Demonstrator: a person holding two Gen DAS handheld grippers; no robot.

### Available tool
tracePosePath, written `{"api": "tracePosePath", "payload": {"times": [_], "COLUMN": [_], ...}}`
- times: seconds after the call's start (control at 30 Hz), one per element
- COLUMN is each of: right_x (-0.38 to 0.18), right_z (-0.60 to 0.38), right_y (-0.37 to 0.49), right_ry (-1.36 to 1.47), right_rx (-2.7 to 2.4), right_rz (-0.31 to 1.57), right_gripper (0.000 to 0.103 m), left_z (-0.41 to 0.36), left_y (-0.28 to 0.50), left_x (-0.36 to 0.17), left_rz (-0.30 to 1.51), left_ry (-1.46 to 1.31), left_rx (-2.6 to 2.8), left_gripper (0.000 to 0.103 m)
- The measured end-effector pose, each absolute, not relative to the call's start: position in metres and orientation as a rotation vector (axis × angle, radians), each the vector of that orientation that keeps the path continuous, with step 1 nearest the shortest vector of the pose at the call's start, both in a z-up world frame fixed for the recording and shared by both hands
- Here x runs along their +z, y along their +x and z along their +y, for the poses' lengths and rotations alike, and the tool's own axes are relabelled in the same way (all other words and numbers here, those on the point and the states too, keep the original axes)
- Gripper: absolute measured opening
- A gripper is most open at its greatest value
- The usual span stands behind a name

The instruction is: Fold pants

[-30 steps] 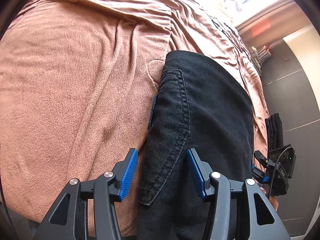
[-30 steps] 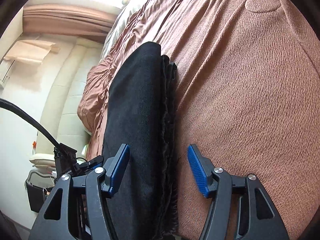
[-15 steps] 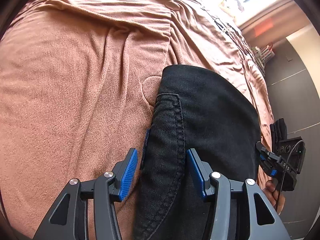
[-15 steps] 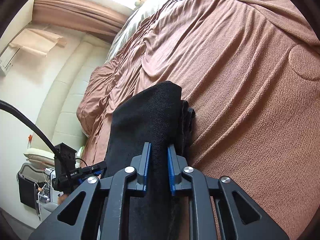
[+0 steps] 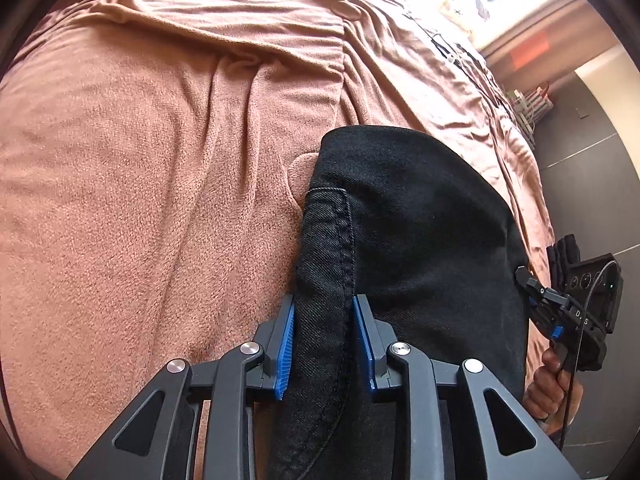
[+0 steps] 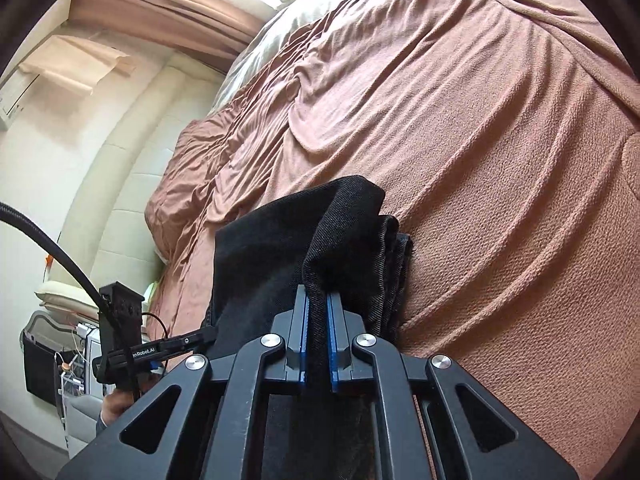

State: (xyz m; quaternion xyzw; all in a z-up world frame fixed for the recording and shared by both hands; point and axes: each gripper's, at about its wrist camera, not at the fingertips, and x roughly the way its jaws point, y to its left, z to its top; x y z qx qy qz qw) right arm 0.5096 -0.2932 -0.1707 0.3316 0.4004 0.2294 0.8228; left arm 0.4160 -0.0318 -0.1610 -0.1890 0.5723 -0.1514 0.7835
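- Folded black denim pants point(image 5: 420, 240) lying on a brown blanket point(image 5: 140, 200) spread over a bed, near its edge.
- Left gripper point(image 5: 325, 332) astride the pants' left edge, at a stitched pocket seam point(image 5: 348, 248); jaws just narrowed onto that fold, blue pads point(image 5: 286, 344) against the cloth on both sides, pinching it.
- Right gripper point(image 6: 317, 332) pressed nearly together on a thin ridge of the pants point(image 6: 288, 248) at the opposite edge; cloth pulled up into a peak between the blue pads point(image 6: 331, 344), stacked layers bunched just to its right.
- From the left wrist view: right gripper point(image 5: 532, 292) at the pants' far side, with a hand point(image 5: 556, 384) on its handle.
- From the right wrist view: left gripper point(image 6: 208, 336) at the far side of the pants, a black cable point(image 6: 52, 248) arching above it, part of a hand point(image 6: 116, 404) below.
- Blanket point(image 6: 480, 160) creased in long ridges; a pale quilt point(image 6: 272, 36) beyond it toward the bright window end.
- Dark floor tiles point(image 5: 580, 168) to the right of the bed; cream padded wall panels point(image 6: 132, 140) on the other side.
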Motion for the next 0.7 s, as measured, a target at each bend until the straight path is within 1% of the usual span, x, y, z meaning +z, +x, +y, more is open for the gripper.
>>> {"api": "tracePosePath", "payload": {"times": [0.07, 0.1, 0.13, 0.17, 0.2, 0.23, 0.4, 0.47, 0.5, 0.6, 0.7], "right_x": [-0.169, -0.169, -0.17, -0.171, -0.172, -0.175, -0.192, -0.198, -0.199, -0.196, -0.196], "right_z": [-0.299, -0.302, -0.306, -0.308, -0.31, -0.31, -0.301, -0.297, -0.294, -0.288, -0.285], "right_y": [0.502, 0.499, 0.495, 0.493, 0.49, 0.489, 0.498, 0.505, 0.507, 0.511, 0.516], "right_ry": [0.721, 0.729, 0.74, 0.751, 0.764, 0.777, 0.813, 0.818, 0.812, 0.785, 0.797], "right_rx": [0.48, 0.466, 0.453, 0.443, 0.441, 0.451, 0.504, 0.511, 0.512, 0.517, 0.53], "right_rz": [0.848, 0.847, 0.843, 0.837, 0.828, 0.825, 0.888, 0.916, 0.924, 0.943, 0.983], "right_gripper": [0.009, 0.016, 0.029, 0.036, 0.046, 0.049, 0.049, 0.053, 0.058, 0.064, 0.065], "left_z": [-0.031, -0.03, -0.029, -0.028, -0.028, -0.027, -0.027, -0.027, -0.027, -0.025, -0.025], "left_y": [0.416, 0.415, 0.415, 0.413, 0.412, 0.412, 0.409, 0.41, 0.409, 0.409, 0.409], "left_x": [-0.16, -0.16, -0.16, -0.159, -0.159, -0.16, -0.159, -0.159, -0.159, -0.16, -0.161], "left_rz": [1.236, 1.237, 1.237, 1.236, 1.236, 1.235, 1.234, 1.234, 1.234, 1.234, 1.233], "left_ry": [-0.411, -0.416, -0.422, -0.427, -0.432, -0.435, -0.44, -0.441, -0.443, -0.449, -0.453], "left_rx": [-0.33, -0.331, -0.334, -0.336, -0.338, -0.341, -0.349, -0.352, -0.354, -0.357, -0.36], "left_gripper": [0.032, 0.032, 0.032, 0.032, 0.033, 0.033, 0.034, 0.035, 0.035, 0.036, 0.036]}}
